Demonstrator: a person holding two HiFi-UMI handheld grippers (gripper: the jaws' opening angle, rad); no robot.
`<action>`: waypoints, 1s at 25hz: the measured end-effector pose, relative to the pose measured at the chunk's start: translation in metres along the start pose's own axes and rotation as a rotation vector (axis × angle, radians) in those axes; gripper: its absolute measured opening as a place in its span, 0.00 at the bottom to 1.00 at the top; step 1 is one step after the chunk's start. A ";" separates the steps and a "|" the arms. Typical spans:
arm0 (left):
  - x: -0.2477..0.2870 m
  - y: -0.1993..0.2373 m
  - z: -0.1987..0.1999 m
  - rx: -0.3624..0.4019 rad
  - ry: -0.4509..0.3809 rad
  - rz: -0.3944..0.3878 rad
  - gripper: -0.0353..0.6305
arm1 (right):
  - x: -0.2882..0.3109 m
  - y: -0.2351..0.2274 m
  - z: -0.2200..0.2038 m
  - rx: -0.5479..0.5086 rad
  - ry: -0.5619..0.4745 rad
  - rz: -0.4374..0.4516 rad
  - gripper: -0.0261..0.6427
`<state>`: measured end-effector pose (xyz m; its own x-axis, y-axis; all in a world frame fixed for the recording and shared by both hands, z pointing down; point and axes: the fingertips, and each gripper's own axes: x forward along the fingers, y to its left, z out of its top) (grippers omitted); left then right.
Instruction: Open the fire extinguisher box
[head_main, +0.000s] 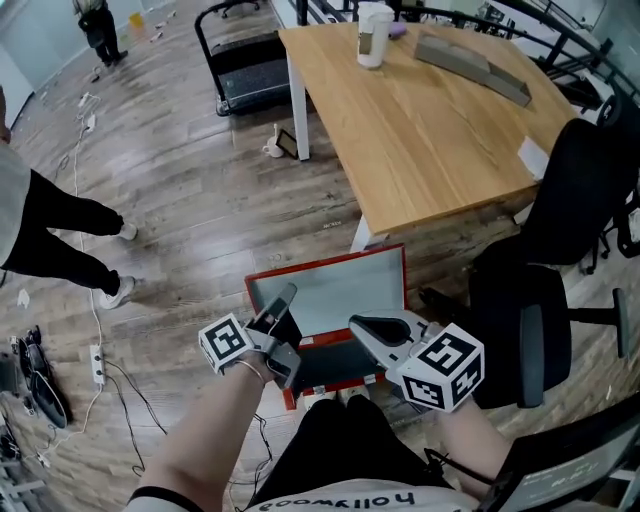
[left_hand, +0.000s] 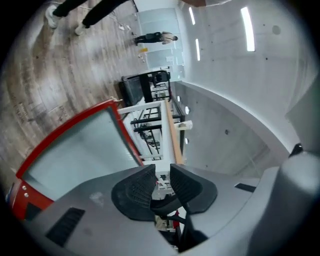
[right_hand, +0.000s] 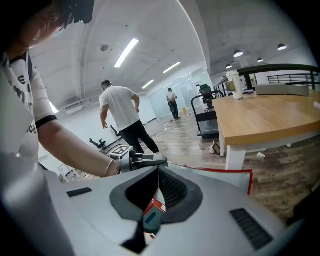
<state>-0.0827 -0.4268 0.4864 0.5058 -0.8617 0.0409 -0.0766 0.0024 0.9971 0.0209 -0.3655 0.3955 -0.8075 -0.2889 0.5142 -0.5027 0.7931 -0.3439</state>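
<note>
The red fire extinguisher box (head_main: 329, 262) lies on the wooden floor in front of me, its lid raised and showing a pale grey panel. That lid fills the left of the left gripper view as a red-framed pane (left_hand: 75, 150). My left gripper (head_main: 284, 318) hovers at the lid's left edge, pointing roughly level; its jaws (left_hand: 162, 182) stand open with nothing between them. My right gripper (head_main: 365, 327) hangs over the box's right side, tips together (right_hand: 159, 171) and empty. Beyond it show the lid's red edge (right_hand: 220, 171) and the left gripper (right_hand: 150, 159).
A wooden table (head_main: 430, 110) with a cup (head_main: 373, 35) stands just beyond the box. A black office chair (head_main: 540, 300) is close on the right. A person's legs (head_main: 60, 240) and a power strip with cables (head_main: 97, 362) are at the left, a treadmill (head_main: 245, 60) farther back.
</note>
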 end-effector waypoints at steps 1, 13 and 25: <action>0.002 -0.022 -0.001 0.028 -0.001 -0.053 0.19 | -0.002 0.002 0.008 -0.008 -0.012 0.002 0.06; -0.003 -0.279 0.013 1.004 -0.028 -0.172 0.08 | -0.029 0.058 0.143 -0.204 -0.177 0.032 0.06; -0.045 -0.368 -0.024 1.383 0.049 -0.176 0.08 | -0.094 0.096 0.224 -0.181 -0.419 0.099 0.06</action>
<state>-0.0564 -0.3766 0.1188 0.6243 -0.7798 -0.0461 -0.7717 -0.6248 0.1185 -0.0203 -0.3826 0.1379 -0.9227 -0.3690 0.1118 -0.3850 0.8980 -0.2132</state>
